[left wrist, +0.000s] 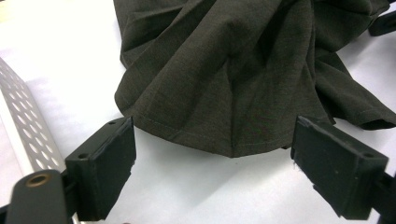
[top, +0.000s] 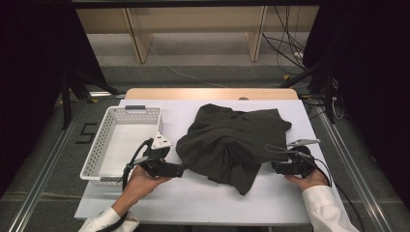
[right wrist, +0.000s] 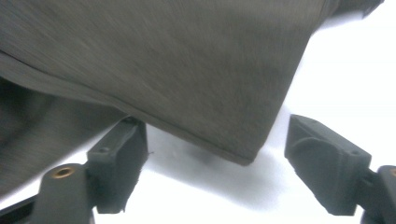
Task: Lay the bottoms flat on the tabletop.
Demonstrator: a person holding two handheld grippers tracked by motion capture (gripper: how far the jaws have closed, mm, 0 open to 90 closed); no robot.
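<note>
Between our two grippers, on the white desk (top: 193,203), lies the crumpled dark garment (top: 232,140). Just ahead of the left gripper (top: 180,169) runs a hemmed edge of the garment (left wrist: 224,70), facing the gap between released jaws that touch nothing. Before the right gripper (top: 273,166) hangs a hemmed corner (right wrist: 247,156), likewise short of spread jaws, with nothing clamped. We judge the step to be the approach to a two-handed grasp. The next move calls for easing each gripper forward until cloth sits between the pads, then clenching. Behind the left gripper stands the white basket (top: 94,154).
</note>
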